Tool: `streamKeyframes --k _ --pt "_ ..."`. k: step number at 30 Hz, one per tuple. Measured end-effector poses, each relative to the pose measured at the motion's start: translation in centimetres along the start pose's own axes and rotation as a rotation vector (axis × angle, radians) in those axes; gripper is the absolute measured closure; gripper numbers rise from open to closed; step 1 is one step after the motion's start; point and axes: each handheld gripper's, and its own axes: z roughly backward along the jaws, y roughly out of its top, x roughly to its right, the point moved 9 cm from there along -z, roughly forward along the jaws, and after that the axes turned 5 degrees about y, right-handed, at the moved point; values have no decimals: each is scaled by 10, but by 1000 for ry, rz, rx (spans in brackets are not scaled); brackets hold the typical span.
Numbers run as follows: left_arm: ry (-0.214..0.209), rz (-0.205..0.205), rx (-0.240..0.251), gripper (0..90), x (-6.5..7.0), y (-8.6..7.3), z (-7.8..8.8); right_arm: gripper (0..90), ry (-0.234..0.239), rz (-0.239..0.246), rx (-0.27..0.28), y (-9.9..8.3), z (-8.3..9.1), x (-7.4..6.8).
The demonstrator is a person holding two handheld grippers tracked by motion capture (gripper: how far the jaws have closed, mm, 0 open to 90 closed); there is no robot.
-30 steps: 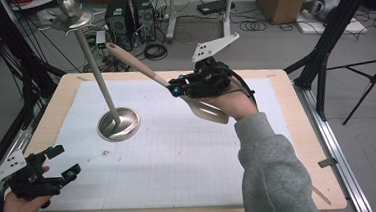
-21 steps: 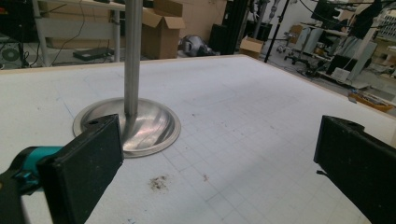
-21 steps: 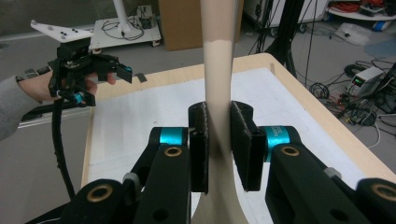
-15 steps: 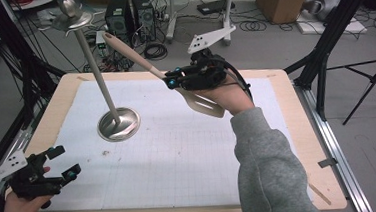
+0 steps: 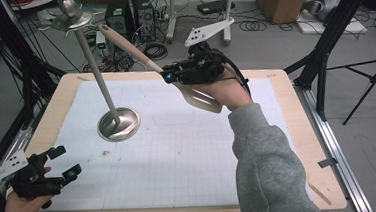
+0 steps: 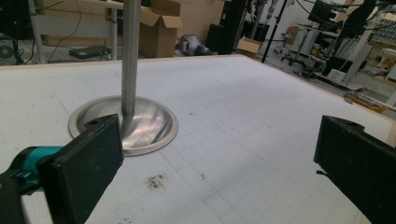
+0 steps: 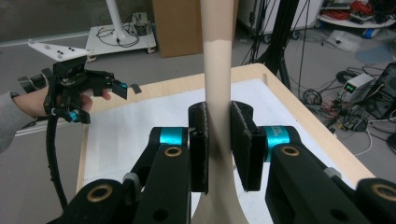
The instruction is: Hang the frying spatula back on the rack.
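My left gripper point(image 5: 54, 163) sits wide open near the table's point(image 5: 299, 143) front left corner, holding nothing. The steel stand point(image 5: 118, 123) comes next. Over the far side, my right gripper point(image 5: 170, 77) clamps the beige spatula point(image 5: 137, 52) mid-handle, held up in the air.

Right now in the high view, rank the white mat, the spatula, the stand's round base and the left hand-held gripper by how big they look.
1. White mat, by far the largest.
2. Spatula, long from handle tip to slotted blade.
3 and 4. Stand's round base and left hand-held gripper: they look similar, and the gripper sits nearer the camera, so I won't rank them.
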Motion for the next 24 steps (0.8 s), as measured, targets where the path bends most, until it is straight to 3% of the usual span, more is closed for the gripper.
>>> streamKeyframes --k 17,24 --pt "-17 10 20 19 4 4 1 781 -9 -10 8 9 -7 3" --pt "-12 14 8 19 1 1 1 781 -7 -16 2 9 -10 3"
